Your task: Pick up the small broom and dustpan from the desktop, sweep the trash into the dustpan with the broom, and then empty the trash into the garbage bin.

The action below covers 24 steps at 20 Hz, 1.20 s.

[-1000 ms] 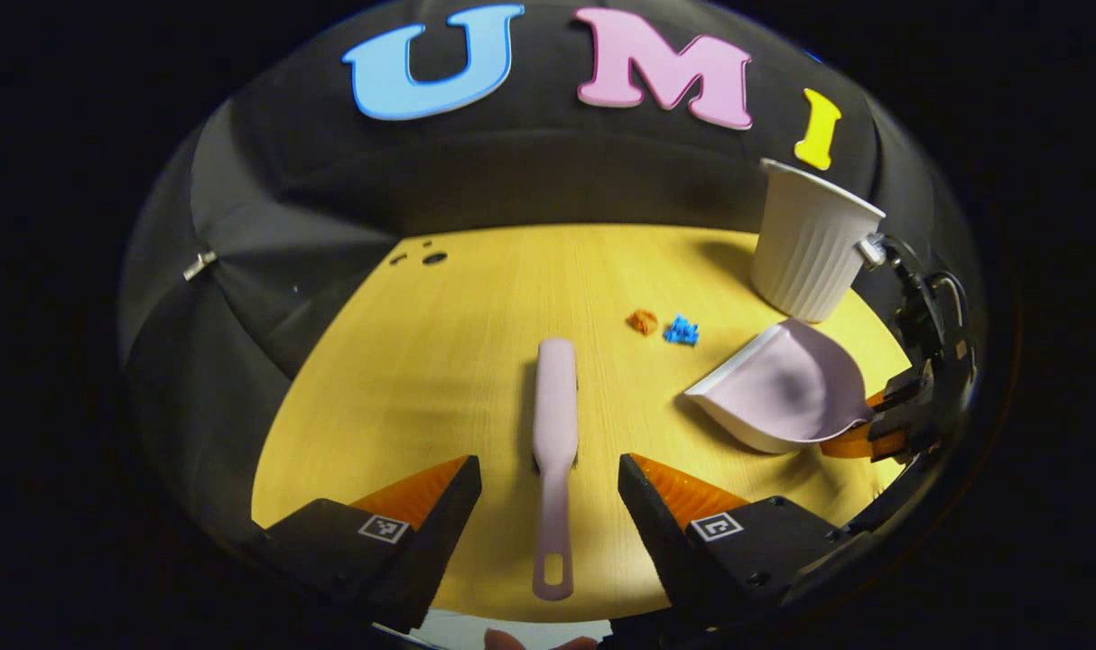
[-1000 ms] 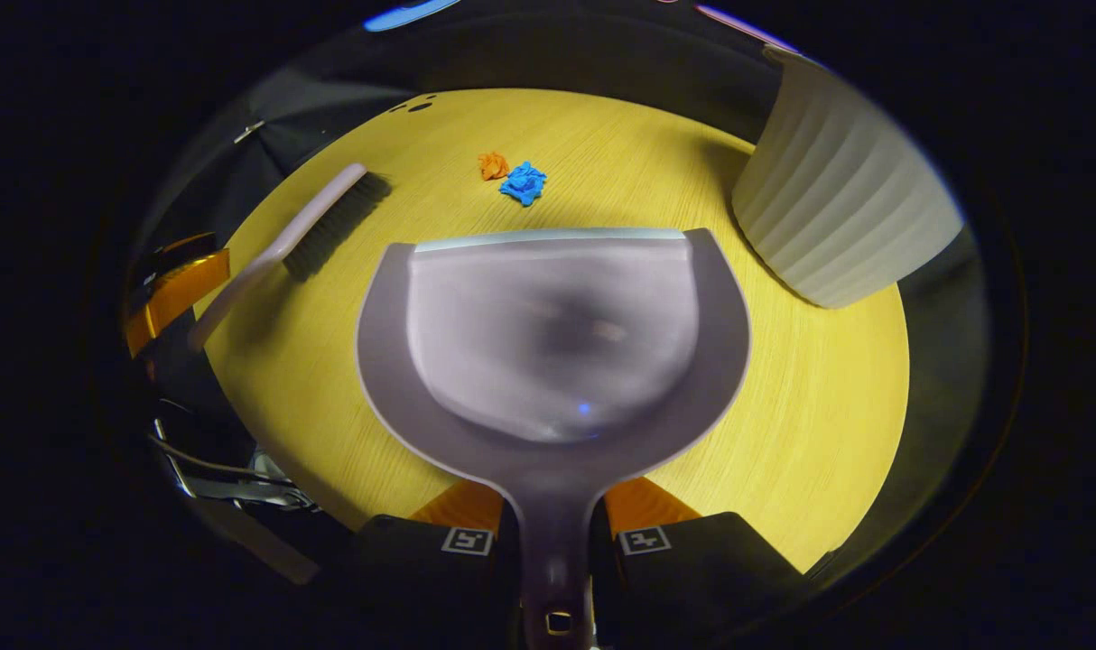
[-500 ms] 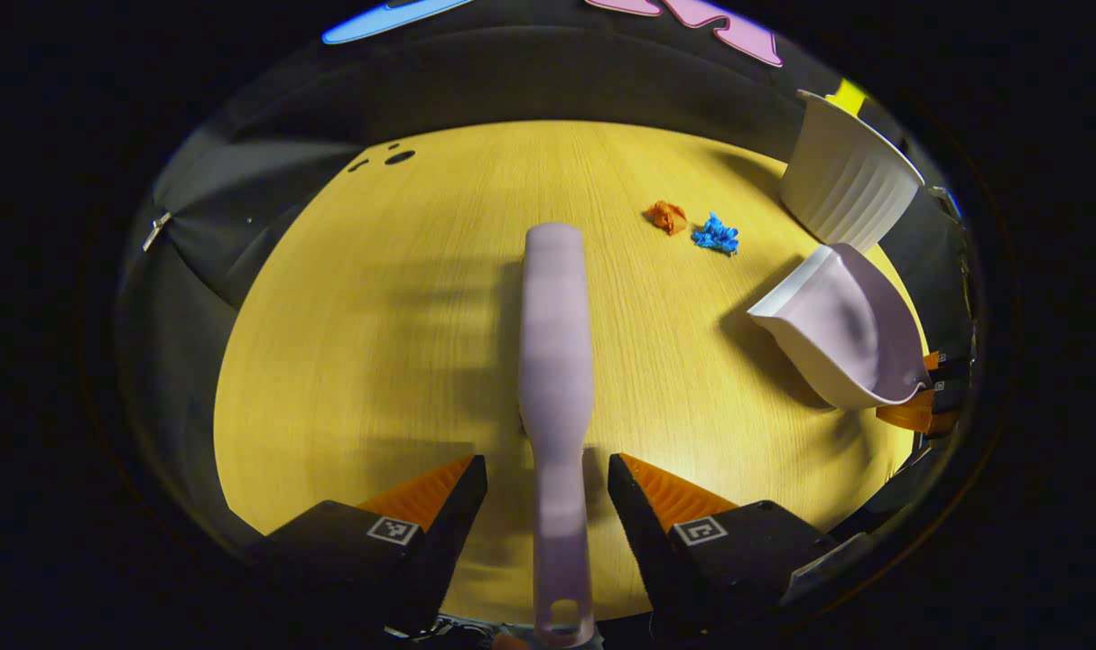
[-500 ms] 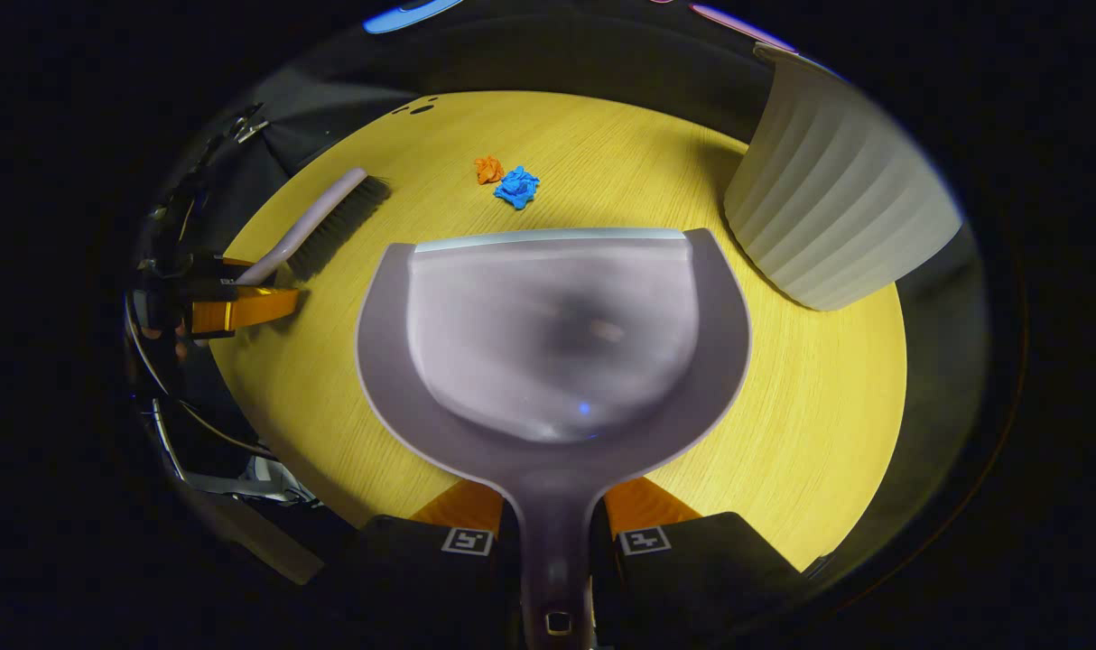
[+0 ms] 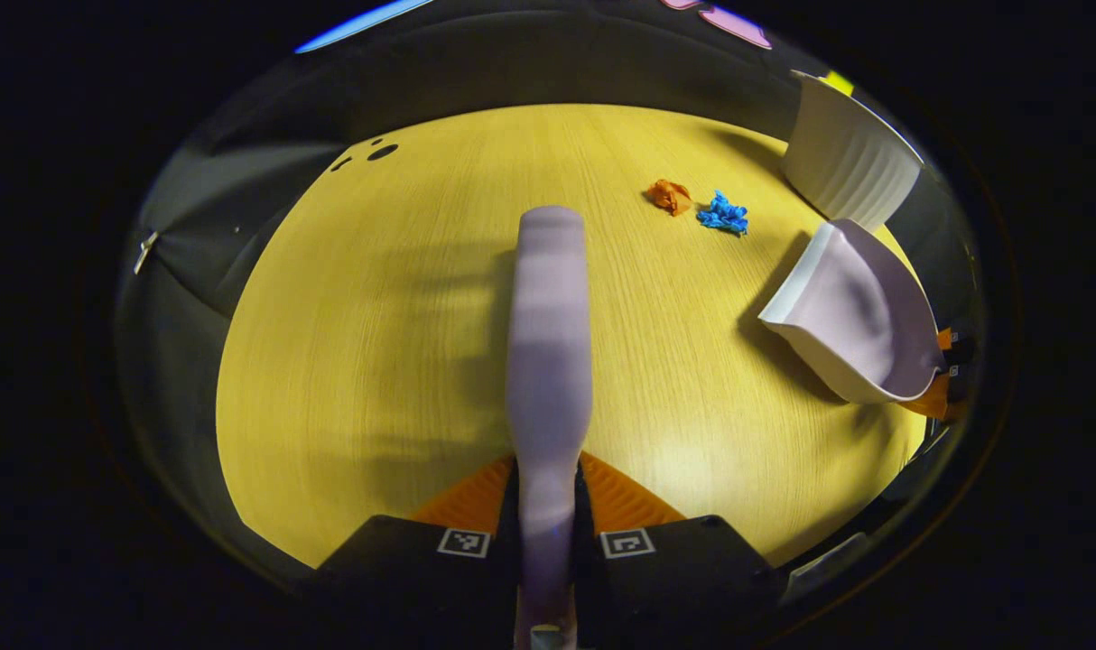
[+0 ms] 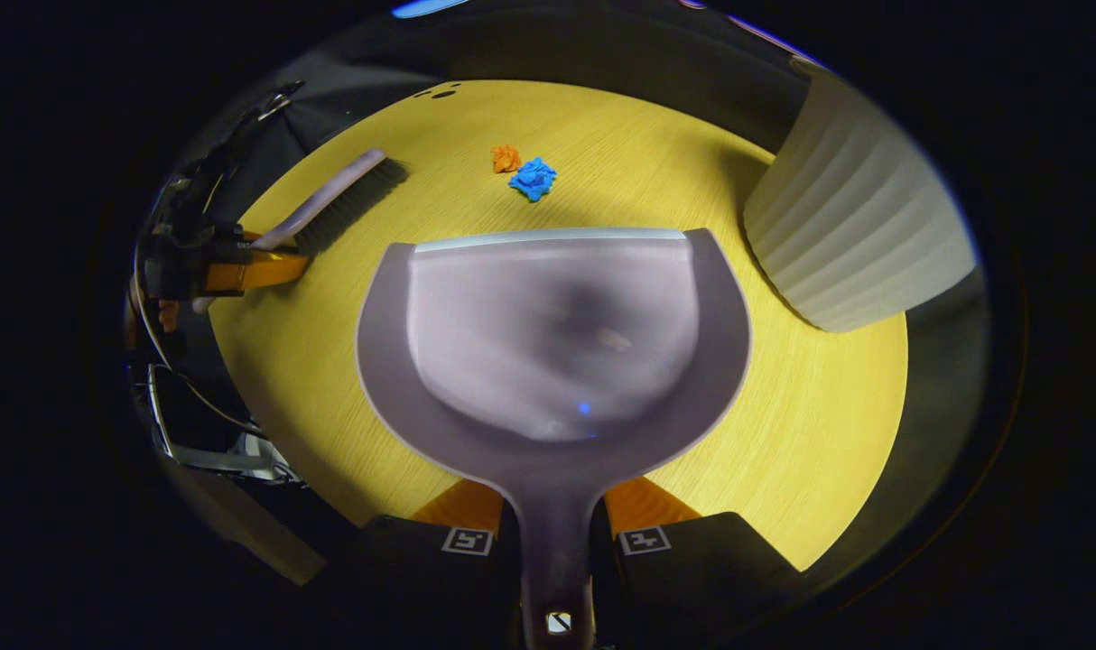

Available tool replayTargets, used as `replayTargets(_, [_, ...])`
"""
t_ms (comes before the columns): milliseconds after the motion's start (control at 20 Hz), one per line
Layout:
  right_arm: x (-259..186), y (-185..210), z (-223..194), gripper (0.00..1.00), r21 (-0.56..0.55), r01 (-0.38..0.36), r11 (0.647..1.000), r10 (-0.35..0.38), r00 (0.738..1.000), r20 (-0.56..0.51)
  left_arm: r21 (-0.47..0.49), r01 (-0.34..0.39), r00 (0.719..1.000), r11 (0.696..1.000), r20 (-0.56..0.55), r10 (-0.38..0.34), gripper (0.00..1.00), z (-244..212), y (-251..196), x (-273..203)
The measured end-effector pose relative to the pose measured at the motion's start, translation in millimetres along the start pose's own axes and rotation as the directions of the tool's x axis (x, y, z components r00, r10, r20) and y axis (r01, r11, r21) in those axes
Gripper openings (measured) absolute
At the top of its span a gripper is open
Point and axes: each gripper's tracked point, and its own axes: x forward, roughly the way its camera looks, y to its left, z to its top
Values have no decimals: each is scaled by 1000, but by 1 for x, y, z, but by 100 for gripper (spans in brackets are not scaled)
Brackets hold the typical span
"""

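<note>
Left gripper view: the left gripper [image 5: 546, 492] has both fingers clamped on the handle of the small broom [image 5: 548, 334], which runs straight out toward twelve o'clock over the yellow desktop [image 5: 376, 343]. At one o'clock lie an orange scrap [image 5: 668, 195] and a blue scrap [image 5: 723, 215], side by side. The dustpan [image 5: 850, 316] sits tilted at three o'clock, the white ribbed bin [image 5: 848, 162] at two.

Right gripper view: the right gripper [image 6: 555, 519] pinches the dustpan's [image 6: 552, 334] handle between both fingers, pan mouth toward twelve. Scraps at twelve o'clock, bin [image 6: 859, 226] at two, broom [image 6: 331, 194] at ten.
</note>
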Motion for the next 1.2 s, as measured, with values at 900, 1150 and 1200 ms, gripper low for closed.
replayTargets(900, [10,-11,8,36,-43,-60,997,56,994,-99,323,59,984,945,141,-109,28,150,-44,51])
replayTargets(1150, [9,-13,10,36,-47,-69,997,64,993,-101,388,149,978,910,77,-193,28,139,-68,53])
replayTargets(1200, [10,-13,8,36,-48,-69,996,64,993,-101,398,174,974,901,67,-217,25,135,-75,50])
